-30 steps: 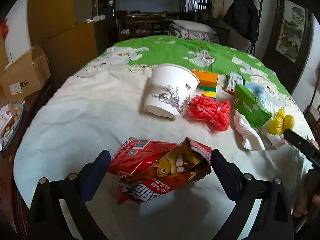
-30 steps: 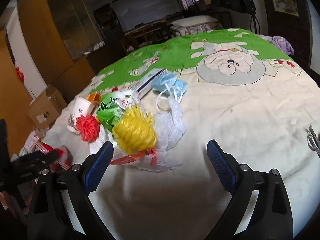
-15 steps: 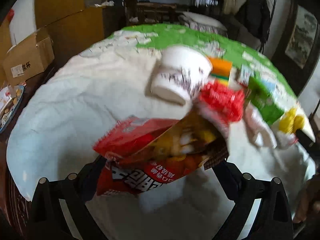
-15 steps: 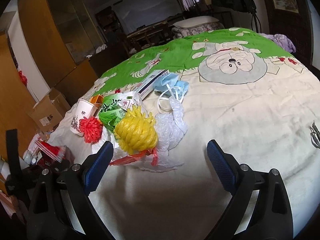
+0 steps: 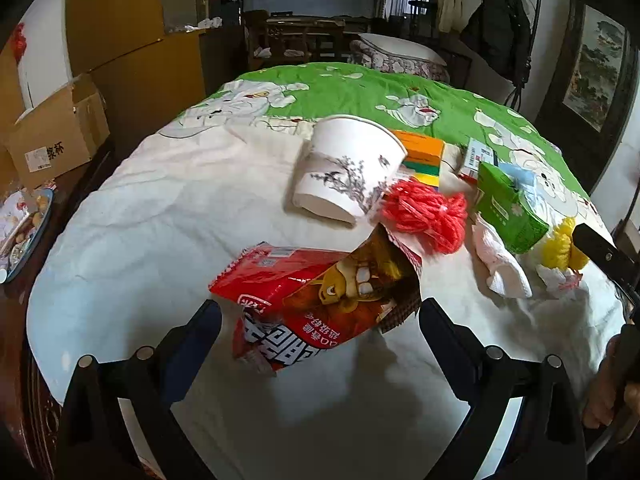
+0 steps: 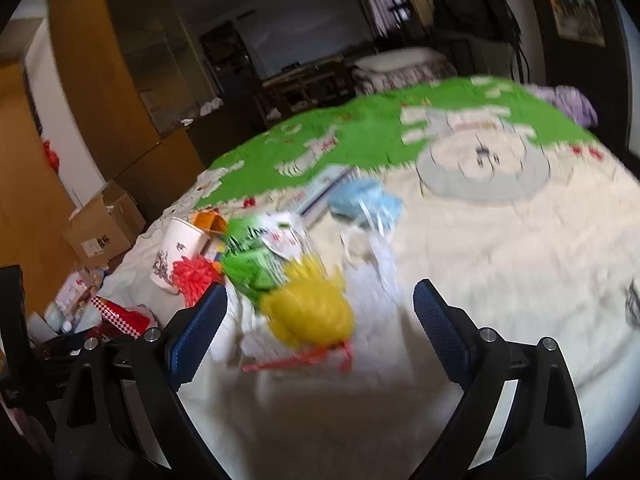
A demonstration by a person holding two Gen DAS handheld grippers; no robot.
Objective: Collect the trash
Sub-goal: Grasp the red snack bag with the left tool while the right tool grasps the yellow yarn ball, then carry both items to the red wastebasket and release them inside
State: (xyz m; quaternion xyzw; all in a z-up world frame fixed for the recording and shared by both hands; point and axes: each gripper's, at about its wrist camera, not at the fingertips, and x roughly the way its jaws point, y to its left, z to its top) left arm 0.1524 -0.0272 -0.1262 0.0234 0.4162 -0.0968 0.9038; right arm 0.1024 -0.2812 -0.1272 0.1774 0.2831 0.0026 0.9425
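A torn red snack bag (image 5: pixel 288 300) sits between the fingers of my left gripper (image 5: pixel 318 312), whose pads press its two ends; the bag bulges upward over the white cloth. Beyond it lie a white paper cup (image 5: pixel 344 176) on its side, a red mesh ball (image 5: pixel 424 212), a green packet (image 5: pixel 508 208) and a white tissue (image 5: pixel 500 268). In the blurred right wrist view, my right gripper (image 6: pixel 320 320) has its jaws closing around a yellow mesh ball (image 6: pixel 308 312) on clear plastic; the pads do not touch it.
The trash lies on a bed with a cream and green quilt (image 5: pixel 360 92). A blue mask (image 6: pixel 364 200) and an orange box (image 5: pixel 420 152) lie further back. A cardboard box (image 5: pixel 56 140) stands on the floor to the left, and a hand (image 5: pixel 612 400) shows at the right edge.
The left gripper's fingers came in on the snack bag, which buckled and rose off the cloth. The right gripper's fingers drew closer together with the yellow ball now between them.
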